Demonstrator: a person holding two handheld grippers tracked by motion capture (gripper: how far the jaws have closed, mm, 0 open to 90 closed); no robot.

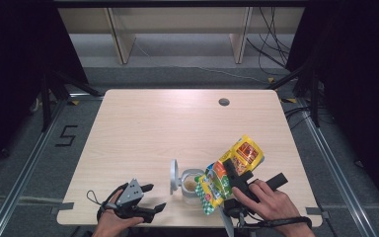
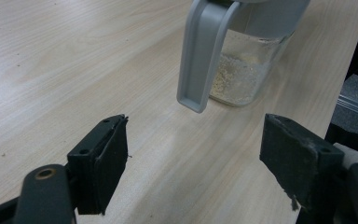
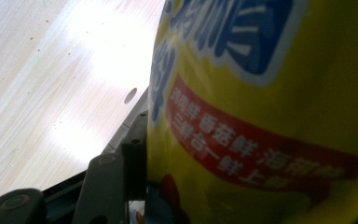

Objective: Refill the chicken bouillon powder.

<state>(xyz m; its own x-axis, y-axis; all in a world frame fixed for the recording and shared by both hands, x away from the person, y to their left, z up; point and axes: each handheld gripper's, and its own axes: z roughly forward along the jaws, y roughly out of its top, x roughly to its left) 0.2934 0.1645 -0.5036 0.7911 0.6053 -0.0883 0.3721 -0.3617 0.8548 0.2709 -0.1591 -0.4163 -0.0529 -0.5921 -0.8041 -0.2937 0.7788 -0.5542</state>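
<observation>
Right gripper (image 1: 233, 178) clamps the tilted yellow seasoning bag (image 1: 229, 173) over the open jar (image 1: 192, 185), which holds a little powder, so pouring seems barely begun, while left gripper (image 1: 150, 197) waits agape.

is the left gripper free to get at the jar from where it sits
Probably yes. The left gripper stands open and empty, and bare table lies between its fingers and the jar. The jar's flipped-open lid faces it; the yellow bag is on the far side.
</observation>
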